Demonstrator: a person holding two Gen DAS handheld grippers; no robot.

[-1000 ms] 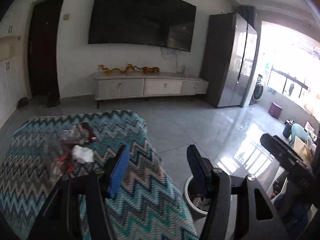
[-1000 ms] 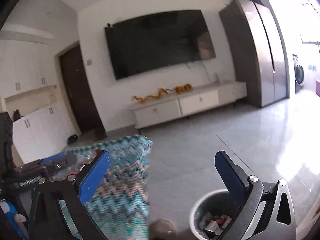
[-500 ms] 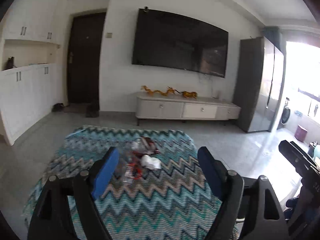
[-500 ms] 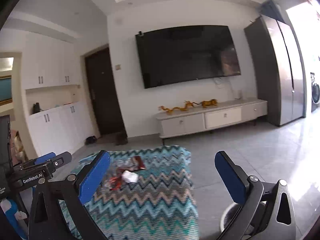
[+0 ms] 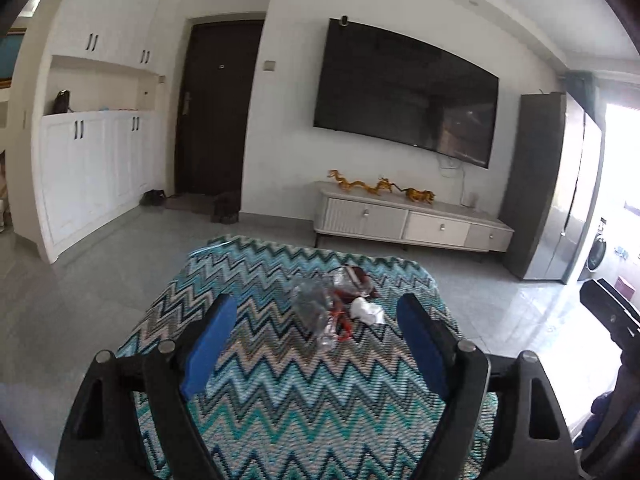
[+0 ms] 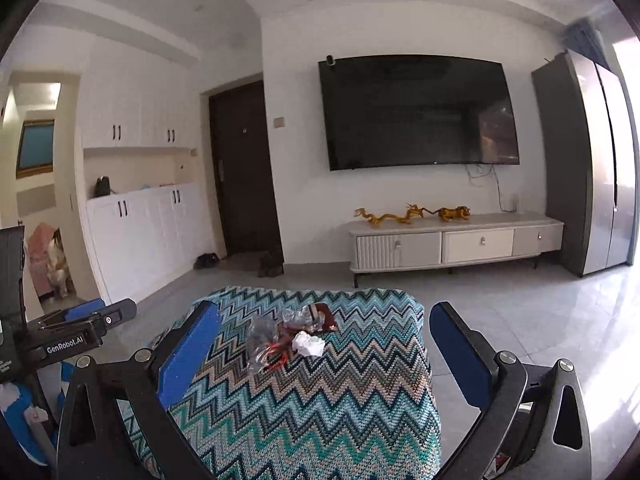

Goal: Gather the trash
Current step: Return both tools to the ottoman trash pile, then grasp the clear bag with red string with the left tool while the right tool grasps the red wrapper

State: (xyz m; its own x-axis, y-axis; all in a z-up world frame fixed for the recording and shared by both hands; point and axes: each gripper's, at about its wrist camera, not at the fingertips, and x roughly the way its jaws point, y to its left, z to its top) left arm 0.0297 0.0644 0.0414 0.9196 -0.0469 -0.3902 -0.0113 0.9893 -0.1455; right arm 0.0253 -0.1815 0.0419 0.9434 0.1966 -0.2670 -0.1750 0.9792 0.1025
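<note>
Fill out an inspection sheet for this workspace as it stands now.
Surface: zigzag cloth covers the table.
Job's things: crumpled white paper, clear plastic wrap and dark red wrapper, clustered together.
Clutter: nothing seen.
Grippers: left gripper open, empty, jaws have just been opening; right gripper open, empty.
Cables: wires hang under the TV.
Surroundings: TV cabinet, dark door.

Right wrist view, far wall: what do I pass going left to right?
White cupboards → dark door → wall TV → grey tall cabinet. The low TV stand sits under the TV, so I leave it out of the order.
</note>
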